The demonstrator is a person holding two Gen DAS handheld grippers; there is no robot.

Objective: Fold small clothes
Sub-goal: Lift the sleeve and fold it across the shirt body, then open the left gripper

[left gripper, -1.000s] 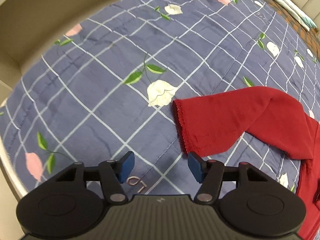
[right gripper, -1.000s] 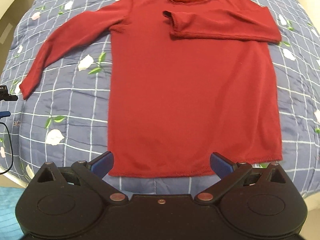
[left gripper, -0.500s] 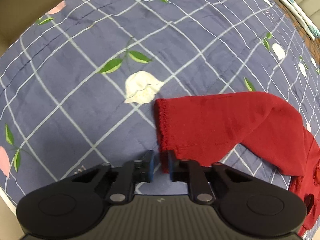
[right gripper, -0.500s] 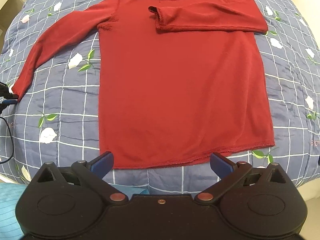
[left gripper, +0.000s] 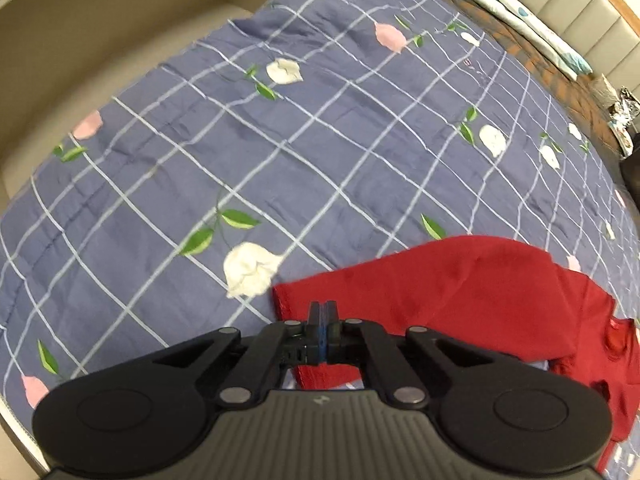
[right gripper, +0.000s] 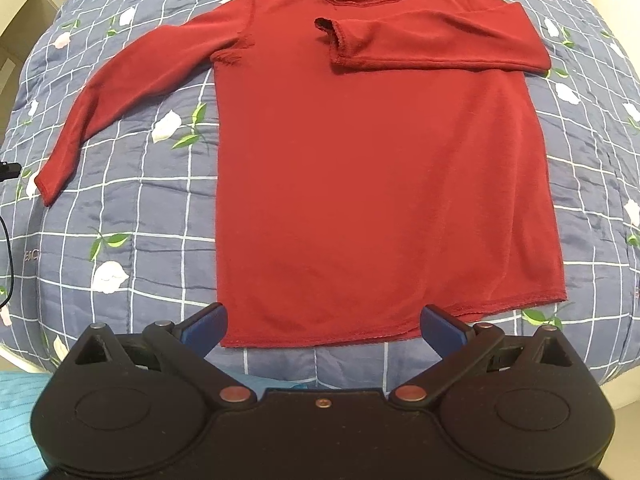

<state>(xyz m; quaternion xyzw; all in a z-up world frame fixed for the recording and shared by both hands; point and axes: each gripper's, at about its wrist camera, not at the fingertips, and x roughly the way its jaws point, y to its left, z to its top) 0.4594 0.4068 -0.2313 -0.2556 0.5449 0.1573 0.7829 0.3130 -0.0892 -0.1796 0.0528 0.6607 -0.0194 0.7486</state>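
Sweater (right gripper: 380, 168) flat on quilt (right gripper: 132, 216).

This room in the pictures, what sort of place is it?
Most likely a bedroom. A blue checked floral quilt covers a bed, a padded headboard stands at its far end, and a red long-sleeved top lies spread on it for folding.

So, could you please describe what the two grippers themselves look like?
Both are alike: the left gripper and right gripper have matte black bodies, two round side discs, metal rivets and blue finger pads. The left's base is ribbed grey. No hands or sleeves show.
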